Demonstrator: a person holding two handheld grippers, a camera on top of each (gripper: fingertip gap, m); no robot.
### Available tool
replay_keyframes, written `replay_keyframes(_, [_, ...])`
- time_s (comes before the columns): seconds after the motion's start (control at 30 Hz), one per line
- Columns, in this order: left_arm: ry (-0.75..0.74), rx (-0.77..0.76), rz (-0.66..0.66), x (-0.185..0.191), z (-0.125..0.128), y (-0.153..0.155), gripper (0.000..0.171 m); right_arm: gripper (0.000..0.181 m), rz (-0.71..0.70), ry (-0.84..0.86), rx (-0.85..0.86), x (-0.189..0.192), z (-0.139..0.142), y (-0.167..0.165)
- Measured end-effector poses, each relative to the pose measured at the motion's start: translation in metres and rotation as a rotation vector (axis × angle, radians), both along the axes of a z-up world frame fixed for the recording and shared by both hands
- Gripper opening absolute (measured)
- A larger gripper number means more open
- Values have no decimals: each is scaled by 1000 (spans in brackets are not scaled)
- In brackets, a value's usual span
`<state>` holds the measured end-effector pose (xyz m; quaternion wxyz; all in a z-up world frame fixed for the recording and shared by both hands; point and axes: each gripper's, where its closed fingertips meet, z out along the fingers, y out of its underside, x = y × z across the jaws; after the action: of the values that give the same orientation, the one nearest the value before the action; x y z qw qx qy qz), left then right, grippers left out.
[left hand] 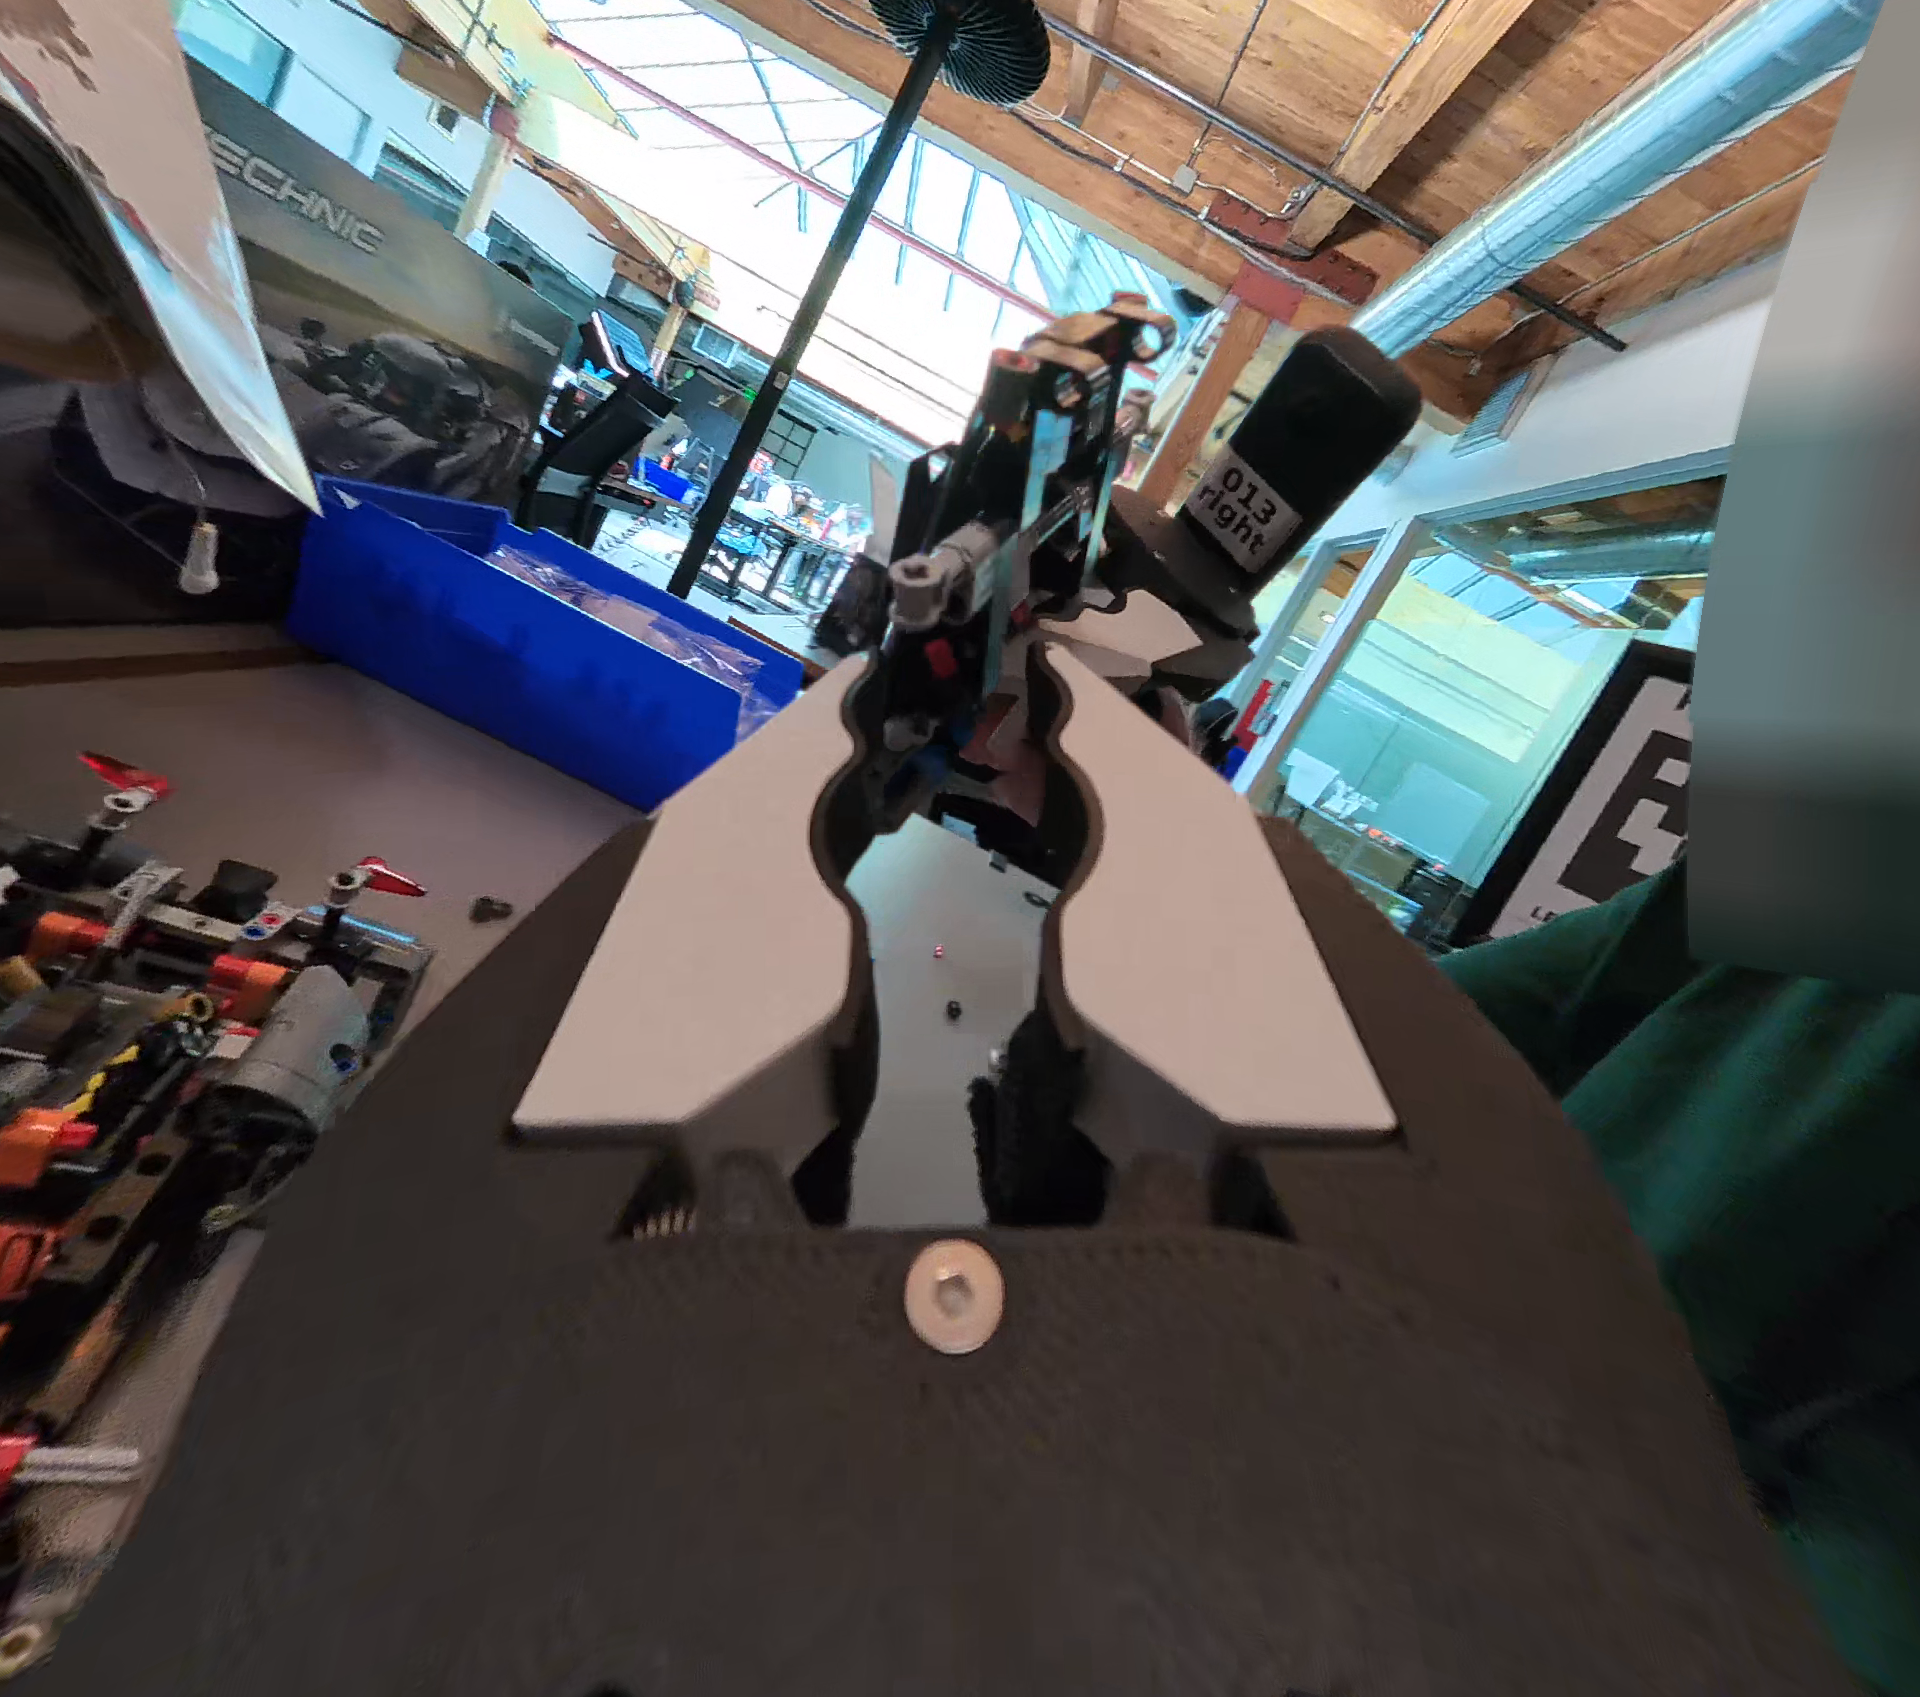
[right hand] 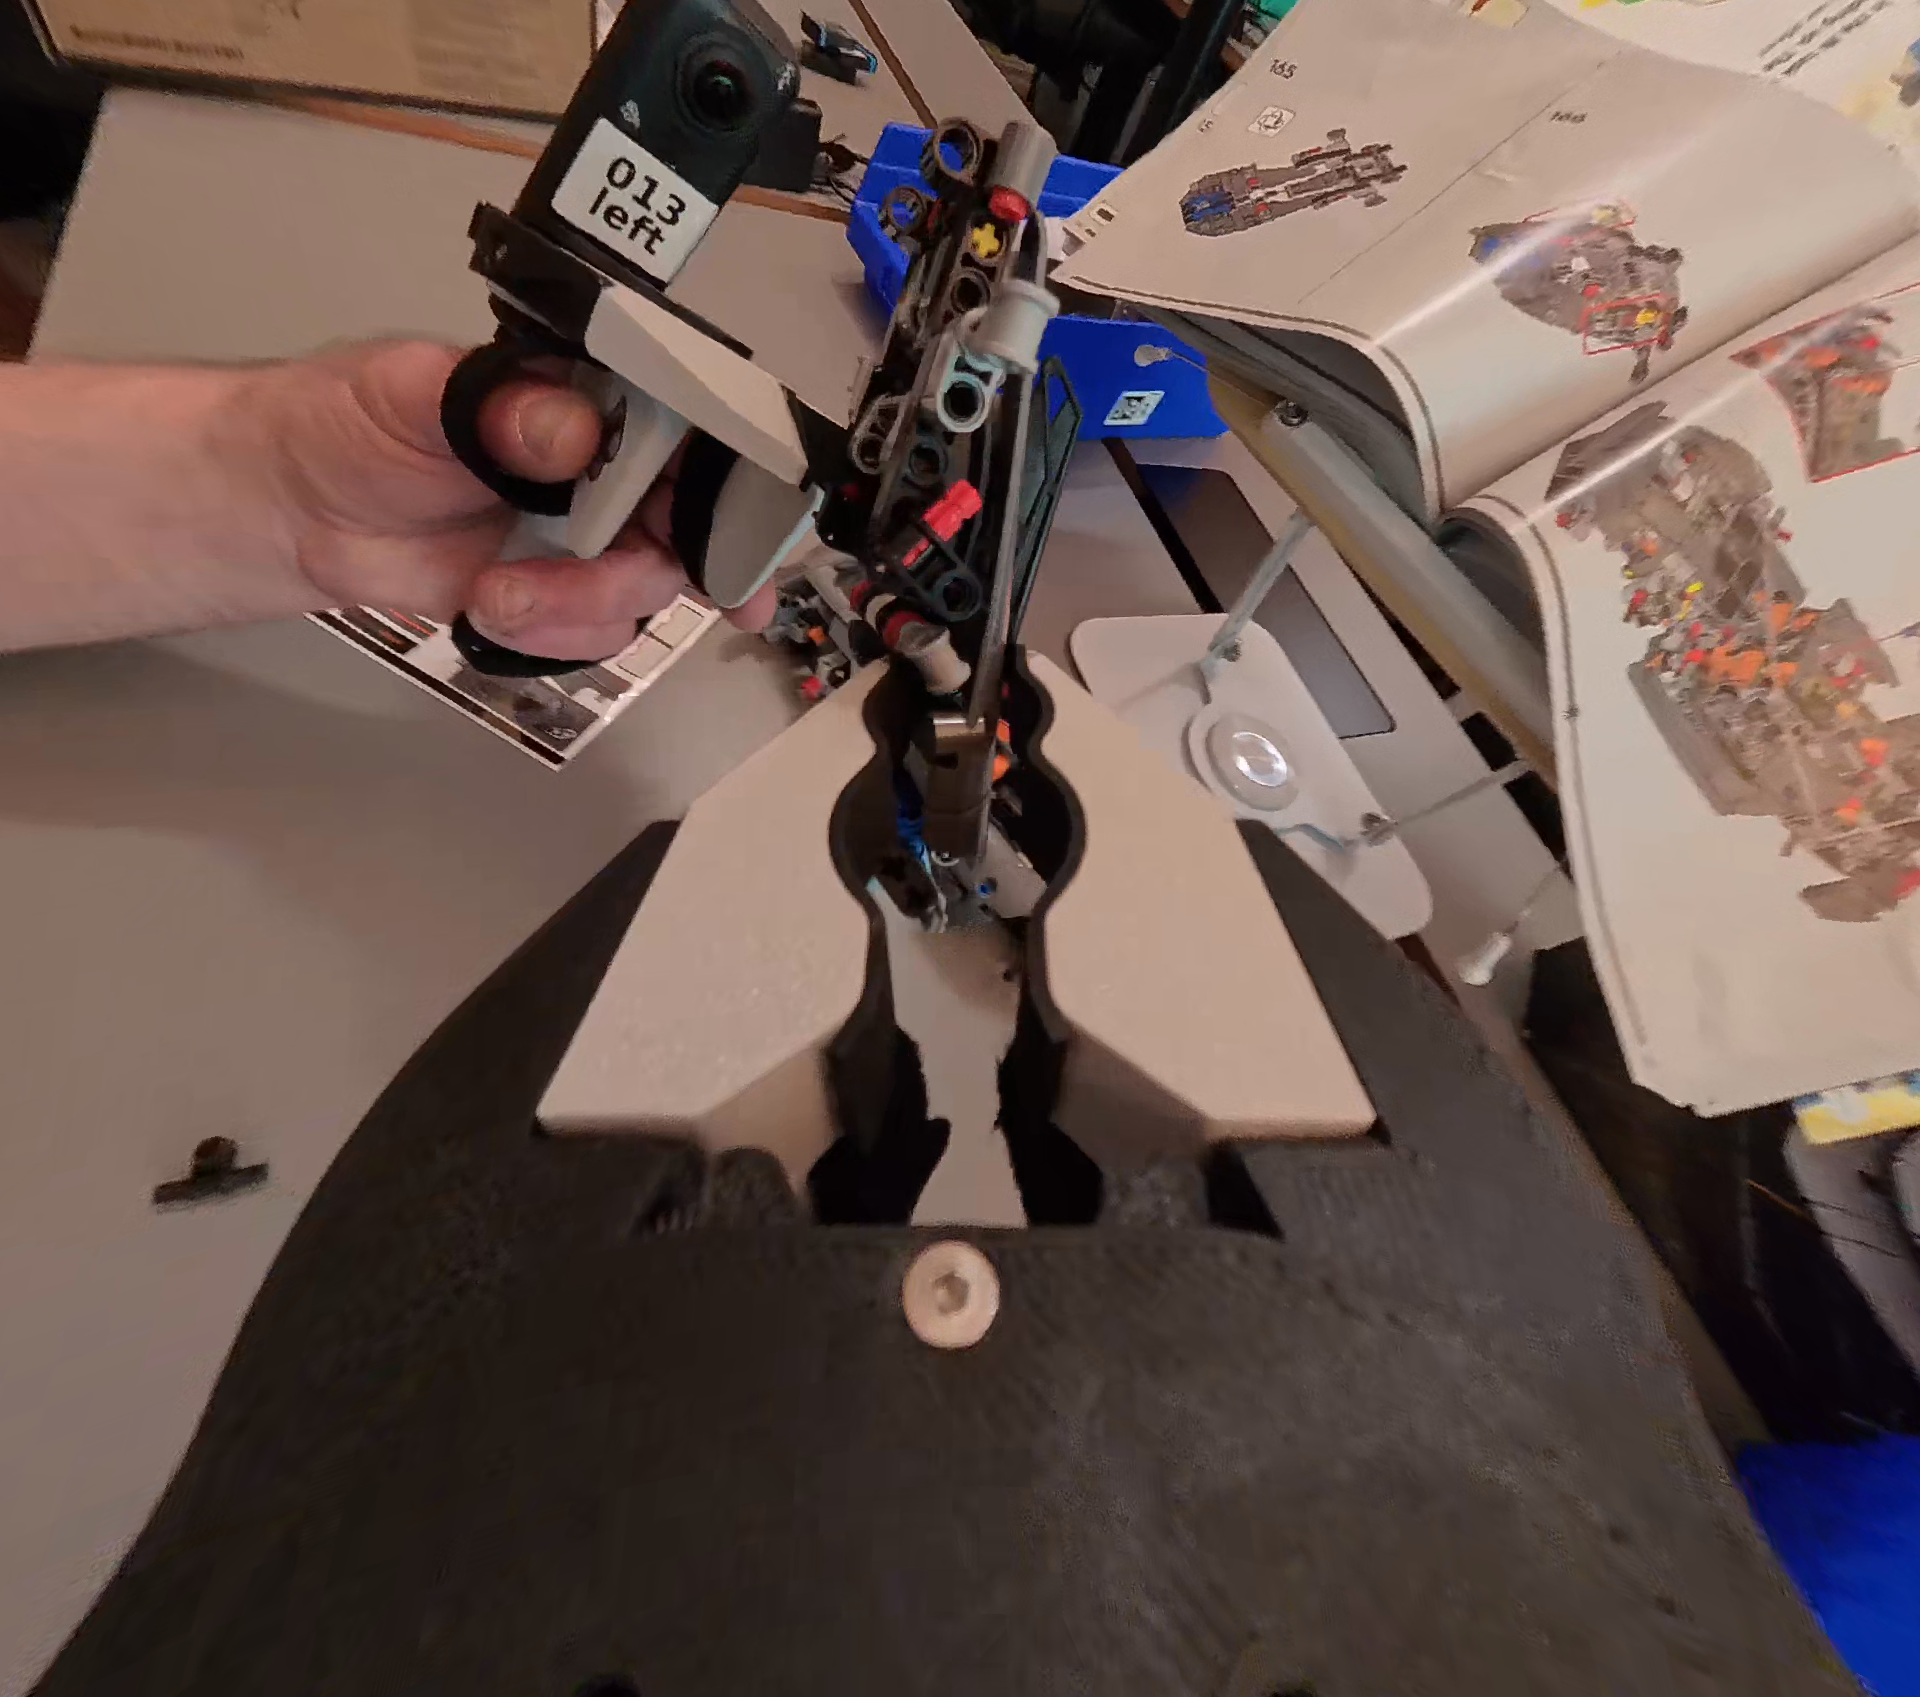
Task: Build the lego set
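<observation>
Both tools (left (right hand: 821, 494), right (right hand: 956, 712)) gripping lego subassembly (right hand: 951, 400)

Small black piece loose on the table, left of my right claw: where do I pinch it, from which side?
Come from above onto the small black piece, closing across its long bar: it lies flat on the table, and its nub looks too small. The right claw must first release the lego sub-assembly.

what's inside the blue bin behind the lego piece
In the left wrist view the blue bin holds crumpled clear plastic bags. Whatever lies under them is covered, and the bin's near wall hides its floor. The lego subassembly blocks its right end.
</observation>
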<state>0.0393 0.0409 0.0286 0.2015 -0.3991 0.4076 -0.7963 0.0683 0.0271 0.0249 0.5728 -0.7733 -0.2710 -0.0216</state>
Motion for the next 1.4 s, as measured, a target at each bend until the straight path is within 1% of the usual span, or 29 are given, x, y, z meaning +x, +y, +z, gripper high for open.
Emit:
replay_keyframes(0.07, [28,-18,-24,1,-3,0,21,15,-34,-86,17,5,2,0])
replay_keyframes(0.17, [14,-66,-70,-3,1,-1,18,13,-27,-172,46,3,5,-2])
replay_keyframes(0.3, [-23,-73,-83,-8,3,-1,18,13,-16,-129,31,2,6,-1])
replay_keyframes(0.37, [-93,-73,-85,-17,11,-3,21,13,28,-12,26,-3,9,-3])
replay_keyframes(0.4, [-111,-33,-40,-18,13,-3,25,13,41,52,21,-2,11,-4])
replay_keyframes(0.5, [-134,188,172,-19,15,-3,33,13,107,248,-10,-2,13,-8])
replay_keyframes(0.57, [-99,367,308,-15,12,-3,33,13,133,314,-25,-1,12,-9])
replay_keyframes(0.67, [-64,589,413,-10,12,-11,32,13,160,389,-49,-2,12,-10])
replay_keyframes(0.73, [-56,646,431,-6,14,-16,29,13,178,414,-56,-5,13,-10])
replay_keyframes(0.8, [-35,641,429,-3,14,-16,27,13,179,412,-59,-6,13,-10])
replay_keyframes(0.87, [-59,613,415,-4,18,-18,21,13,166,383,-64,-6,10,-9])
replay_keyframes(0.97, [-55,589,418,-5,19,-16,16,13,157,361,-55,-7,10,-9])
replay_keyframes(1.2, [-22,521,382,-5,19,-14,14,13,112,284,-27,-5,12,-7])
replay_keyframes(1.3, [-25,487,348,-4,18,-11,14,12,37,131,33,-2,17,-7])
replay_keyframes(1.4, [-19,415,305,-5,17,-8,14,12,-39,-22,67,-2,22,-6])
